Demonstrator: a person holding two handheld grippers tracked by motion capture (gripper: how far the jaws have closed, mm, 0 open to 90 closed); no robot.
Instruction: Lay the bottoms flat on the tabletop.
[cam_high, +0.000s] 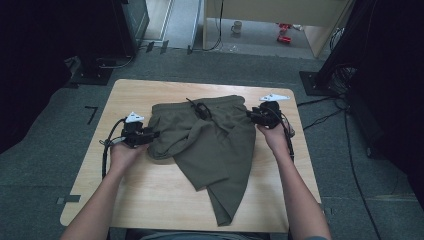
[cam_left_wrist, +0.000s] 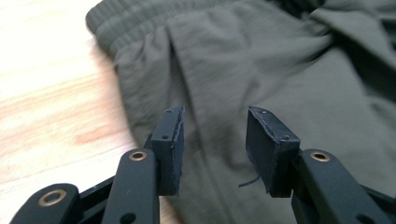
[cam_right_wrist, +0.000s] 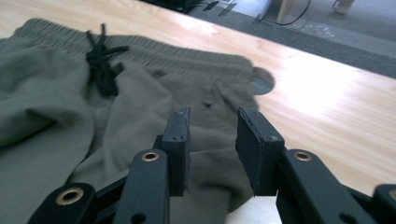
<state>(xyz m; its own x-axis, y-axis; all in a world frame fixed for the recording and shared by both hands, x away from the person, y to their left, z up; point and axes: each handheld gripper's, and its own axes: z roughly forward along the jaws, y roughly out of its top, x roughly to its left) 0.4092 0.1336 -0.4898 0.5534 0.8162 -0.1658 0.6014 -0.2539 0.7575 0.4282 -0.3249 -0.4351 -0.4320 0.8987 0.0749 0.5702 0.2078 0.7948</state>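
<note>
Olive-green shorts (cam_high: 210, 145) lie crumpled on the light wooden table (cam_high: 150, 195), waistband toward 12 o'clock and one leg trailing down toward 6 o'clock, close to the near edge. A dark drawstring (cam_high: 200, 109) is knotted at the middle of the waistband. The other leg is bunched and folded over toward 9 o'clock.

At the 9 o'clock edge of the fabric the left gripper (cam_high: 149, 134) points in toward the cloth, held in the person's left hand (cam_high: 125, 152). In the left gripper view its jaws stand apart over the shorts (cam_left_wrist: 261, 70), with cloth showing in the gap between them and nothing clamped; the ribbed waistband (cam_left_wrist: 121, 28) runs off toward 11 o'clock (whether the pads (cam_left_wrist: 175, 144) touch the fabric cannot be told).

At about 2 o'clock on the garment the right gripper (cam_high: 252, 116) sits at the waistband corner, held in the right hand (cam_high: 275, 132). In the right gripper view its jaws are also apart, hovering over the shorts' (cam_right_wrist: 116, 116) edge, with the drawstring (cam_right_wrist: 102, 65) toward 10 o'clock and bare table (cam_right_wrist: 336, 102) at 3 o'clock.
</note>
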